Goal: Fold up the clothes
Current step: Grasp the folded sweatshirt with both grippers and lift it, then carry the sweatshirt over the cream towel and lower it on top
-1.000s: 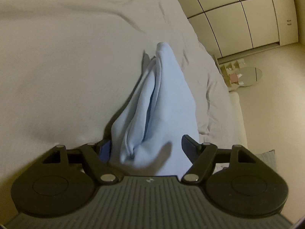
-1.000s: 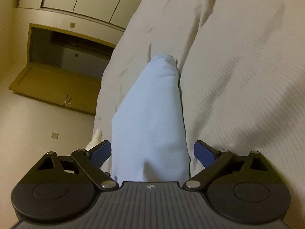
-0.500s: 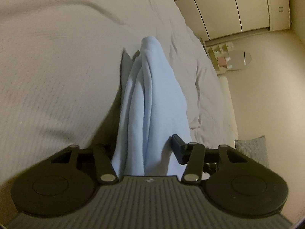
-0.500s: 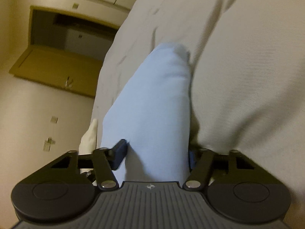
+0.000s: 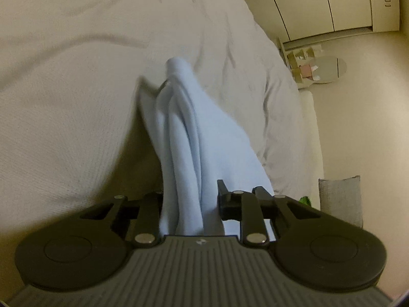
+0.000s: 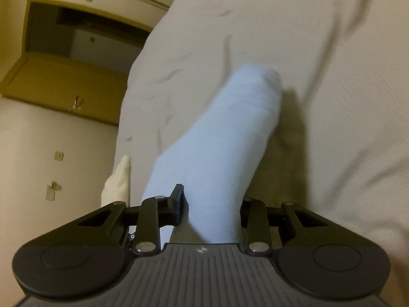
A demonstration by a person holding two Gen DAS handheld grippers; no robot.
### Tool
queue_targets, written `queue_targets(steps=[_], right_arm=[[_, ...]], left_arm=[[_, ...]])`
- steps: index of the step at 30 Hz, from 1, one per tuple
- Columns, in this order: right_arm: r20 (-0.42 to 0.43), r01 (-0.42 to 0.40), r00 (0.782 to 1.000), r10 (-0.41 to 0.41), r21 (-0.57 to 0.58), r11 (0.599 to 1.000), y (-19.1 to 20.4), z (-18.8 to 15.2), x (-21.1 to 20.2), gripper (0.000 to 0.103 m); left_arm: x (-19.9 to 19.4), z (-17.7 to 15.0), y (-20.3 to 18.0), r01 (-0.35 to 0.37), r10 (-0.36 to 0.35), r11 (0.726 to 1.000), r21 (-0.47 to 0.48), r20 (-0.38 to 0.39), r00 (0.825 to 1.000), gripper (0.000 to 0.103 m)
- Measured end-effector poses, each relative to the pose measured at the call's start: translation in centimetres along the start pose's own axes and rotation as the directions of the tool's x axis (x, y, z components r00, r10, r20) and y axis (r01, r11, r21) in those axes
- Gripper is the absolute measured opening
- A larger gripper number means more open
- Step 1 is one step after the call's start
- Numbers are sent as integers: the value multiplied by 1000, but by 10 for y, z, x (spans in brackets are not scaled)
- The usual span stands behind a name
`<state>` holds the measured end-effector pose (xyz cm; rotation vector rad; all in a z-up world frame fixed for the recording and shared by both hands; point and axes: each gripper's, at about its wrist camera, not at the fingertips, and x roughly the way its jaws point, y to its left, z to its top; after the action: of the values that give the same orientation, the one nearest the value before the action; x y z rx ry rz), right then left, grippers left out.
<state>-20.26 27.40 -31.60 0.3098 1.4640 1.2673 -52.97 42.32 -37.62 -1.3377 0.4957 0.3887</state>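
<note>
1. Left gripper is pinching the light-blue garment, jaws pressed in on a bunched edge at lower centre of the left wrist view.
2. Garment is running from the jaws up toward frame centre, gathered in long vertical folds, narrowing to a rounded tip approx mid-frame. Slight blur on its left edge.
3. White bedspread is filling the left & upper part of that view; garment is hanging over it, casting a shadow to its lower left.
4. Right side of that frame: beige floor, pale wardrobe doors at upper right, small round mirror w/ bits of clutter beside it, grey cushion at right edge.
5. Right gripper is also clamping the garment, jaws closed onto the cloth at lower centre of the right wrist view.
6. There the cloth is showing as a smooth, broad tube going up & right to a rounded end near frame centre, shadow on its right.
7. Bedspread is covering the right & top; wooden cabinet opening is sitting at upper left; white pillow corner is poking out left of the garment.
</note>
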Motion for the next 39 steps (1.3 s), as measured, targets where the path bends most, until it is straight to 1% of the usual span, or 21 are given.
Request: queue_targets(steps=[2, 5, 8, 10, 12, 14, 16, 19, 21, 23, 25, 26, 29, 30, 31, 33, 34, 36, 37, 39], right_arm=[[-19, -1, 1000, 1, -9, 1000, 32, 4, 0, 32], [-57, -5, 998, 4, -16, 1000, 82, 5, 14, 32], [-103, -14, 995, 11, -25, 1000, 141, 3, 45, 32], [-128, -30, 991, 26, -27, 999, 180, -3, 69, 32], [-147, -51, 988, 45, -35, 998, 220, -12, 95, 32], [-154, -83, 985, 75, -47, 995, 262, -22, 124, 32], [-142, -118, 984, 109, -62, 991, 302, -31, 155, 32], [-114, -174, 980, 162, -98, 980, 358, -41, 214, 32], [-103, -193, 978, 180, -131, 972, 386, -47, 256, 32], [-89, -202, 978, 189, -170, 965, 409, -52, 294, 32], [-74, -197, 980, 185, -209, 958, 423, -58, 333, 32], [-71, -193, 981, 182, -229, 954, 425, -61, 353, 32], [-85, -167, 985, 151, -223, 960, 410, -76, 415, 32], [-98, -144, 987, 125, -226, 964, 397, -85, 429, 32], [-126, -108, 989, 81, -225, 968, 386, -93, 448, 34], [-216, -22, 976, -25, -213, 977, 366, -110, 479, 38], [-236, -1, 970, -50, -210, 978, 359, -120, 480, 44], [-237, -12, 971, -31, -180, 984, 354, -125, 473, 48], [-239, -16, 971, -25, -168, 986, 352, -126, 470, 54], [-257, -3, 965, -43, -173, 985, 354, -124, 466, 57]], left_arm=[[-24, 11, -9, -5, 5, 1000, -9, 11, 1000, 20], [-68, 33, -15, -22, 23, 999, -23, 39, 999, 20], [-120, 58, -11, -50, 53, 997, -51, 75, 996, 20], [-162, 76, -3, -63, 70, 995, -72, 99, 993, 20], [-206, 98, 6, -77, 85, 994, -73, 122, 989, 20], [-249, 126, 14, -86, 94, 995, -56, 151, 984, 20], [-289, 158, 22, -96, 99, 995, -29, 182, 978, 21], [-341, 210, 39, -113, 101, 993, 40, 231, 968, 21], [-365, 243, 56, -116, 100, 992, 56, 243, 965, 21], [-378, 278, 73, -117, 97, 991, 67, 255, 962, 21], [-390, 307, 97, -137, 106, 986, 100, 264, 959, 21], [-389, 320, 110, -147, 115, 984, 104, 266, 957, 22], [-389, 341, 174, -172, 152, 983, 64, 243, 958, 23], [-383, 346, 196, -187, 174, 982, 36, 225, 959, 24], [-375, 349, 219, -211, 206, 977, 4, 197, 958, 24], [-361, 348, 260, -253, 261, 965, -70, 134, 956, 28], [-357, 344, 273, -239, 249, 967, -87, 121, 961, 29], [-361, 337, 283, -178, 191, 979, -96, 144, 971, 29], [-364, 333, 284, -161, 174, 982, -95, 154, 973, 30], [-363, 329, 282, -158, 171, 983, -95, 152, 973, 30]])
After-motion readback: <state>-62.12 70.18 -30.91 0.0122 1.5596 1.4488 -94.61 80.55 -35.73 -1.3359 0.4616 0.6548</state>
